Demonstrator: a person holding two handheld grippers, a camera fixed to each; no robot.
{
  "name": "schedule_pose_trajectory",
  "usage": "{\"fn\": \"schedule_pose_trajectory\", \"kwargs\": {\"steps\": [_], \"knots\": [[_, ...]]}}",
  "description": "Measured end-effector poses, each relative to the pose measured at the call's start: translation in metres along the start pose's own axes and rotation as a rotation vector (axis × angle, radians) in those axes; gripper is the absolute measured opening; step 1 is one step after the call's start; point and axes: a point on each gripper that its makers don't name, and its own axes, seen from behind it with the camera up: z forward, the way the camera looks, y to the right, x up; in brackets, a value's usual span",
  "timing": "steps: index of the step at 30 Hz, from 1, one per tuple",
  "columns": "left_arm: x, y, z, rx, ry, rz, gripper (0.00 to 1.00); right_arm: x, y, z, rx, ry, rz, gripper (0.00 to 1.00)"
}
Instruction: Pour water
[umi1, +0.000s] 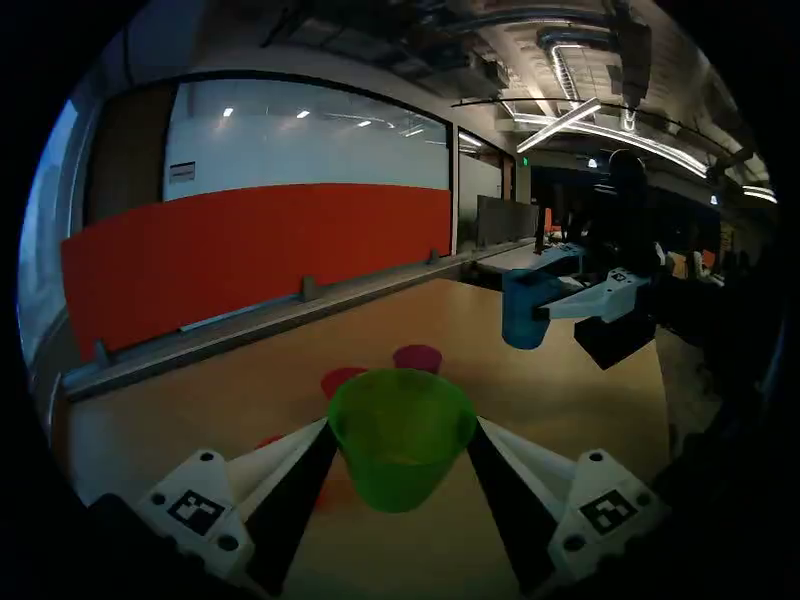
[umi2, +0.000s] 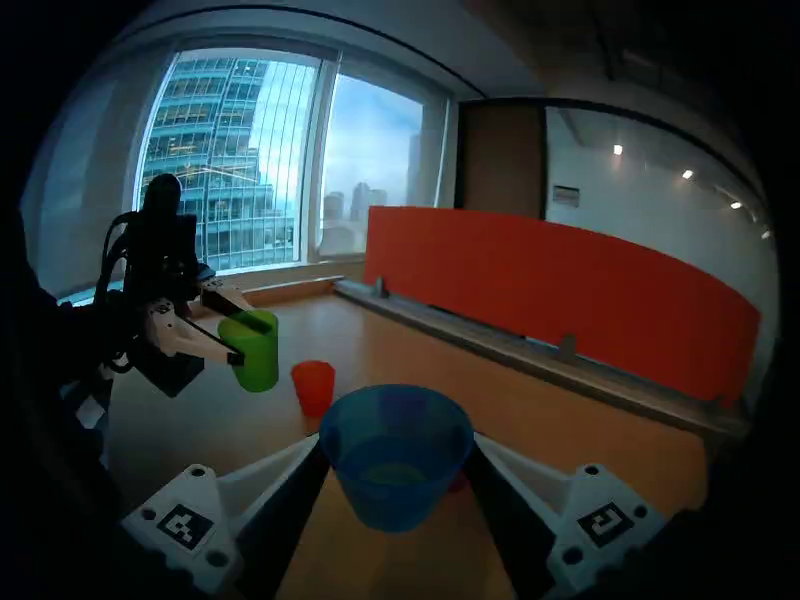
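The left gripper (umi1: 400, 425) pinches an upright green cup (umi1: 400, 460) by its sides between its fingers (umi1: 290, 480). The right gripper (umi2: 397, 440) clamps an upright blue cup (umi2: 397, 475) the same way with its own fingers (umi2: 285, 490). Both cups are held above the wooden counter (umi1: 560, 390), well apart from each other, while a red cup (umi2: 313, 385) and a magenta cup (umi1: 417, 357) stand on it.

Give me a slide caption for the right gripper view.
Right tool holds a blue cup over the table; left tool holds a green cup near a red cup.
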Motion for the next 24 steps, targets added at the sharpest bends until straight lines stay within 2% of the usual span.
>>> {"fn": "schedule_pose_trajectory", "kwargs": {"steps": [11,24], "knots": [[0.033,-0.004,-0.014,0.023,0.091,-0.013,0.88,0.023,0.002,-0.001,-0.006,0.056,-0.010,0.91],[0.050,-0.008,-0.022,0.029,0.151,-0.043,0.87,0.048,0.001,-0.002,-0.010,0.111,-0.023,0.91]]}}
